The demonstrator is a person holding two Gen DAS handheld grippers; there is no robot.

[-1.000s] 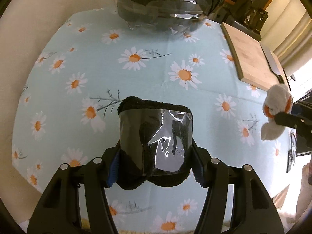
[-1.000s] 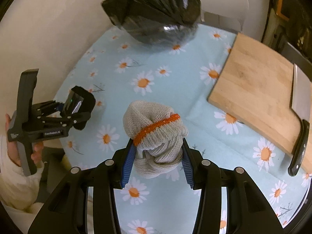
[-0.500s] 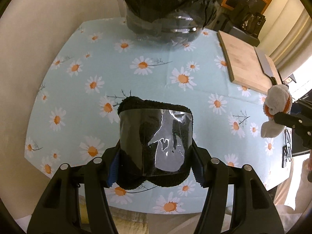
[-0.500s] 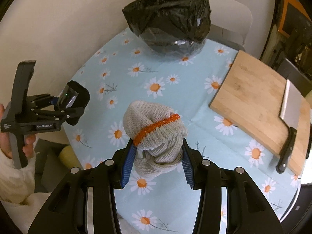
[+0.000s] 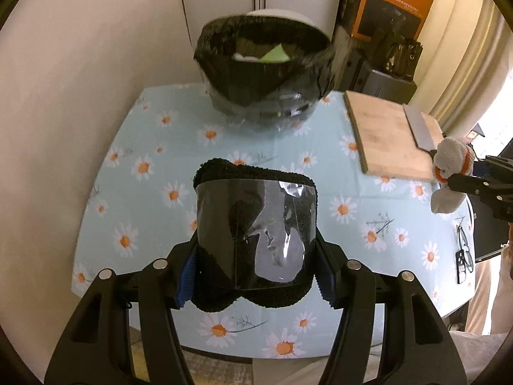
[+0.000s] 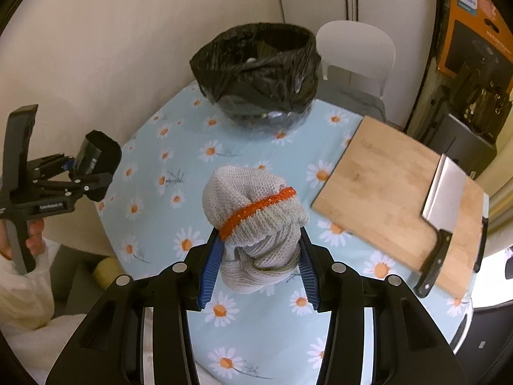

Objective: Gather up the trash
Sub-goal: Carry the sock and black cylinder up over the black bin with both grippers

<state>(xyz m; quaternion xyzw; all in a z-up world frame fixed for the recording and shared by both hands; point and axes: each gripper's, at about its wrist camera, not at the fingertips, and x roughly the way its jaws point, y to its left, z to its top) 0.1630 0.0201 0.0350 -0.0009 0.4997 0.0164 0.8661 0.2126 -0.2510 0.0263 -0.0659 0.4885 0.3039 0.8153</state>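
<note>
My left gripper [image 5: 255, 276] is shut on a black fuzzy bundle wrapped in clear film [image 5: 256, 224], held high above the daisy tablecloth [image 5: 160, 166]. My right gripper [image 6: 258, 272] is shut on a balled grey knit glove with an orange band [image 6: 253, 215], also held high over the table. A bin lined with a black bag [image 5: 266, 73] stands at the table's far edge, with some trash inside; it also shows in the right wrist view [image 6: 256, 73]. The left gripper with its bundle [image 6: 96, 157] shows at the left of the right wrist view, and the glove [image 5: 450, 170] at the right of the left wrist view.
A wooden cutting board [image 6: 394, 199] with a cleaver [image 6: 444, 202] lies on the table's right side. A white chair [image 6: 359, 54] stands behind the bin. An orange box [image 5: 392, 6] and dark items sit at the back right. Glasses [image 5: 463, 250] lie near the right edge.
Both grippers have risen and pulled back from the table with their loads still held. The bin's open top now shows.
</note>
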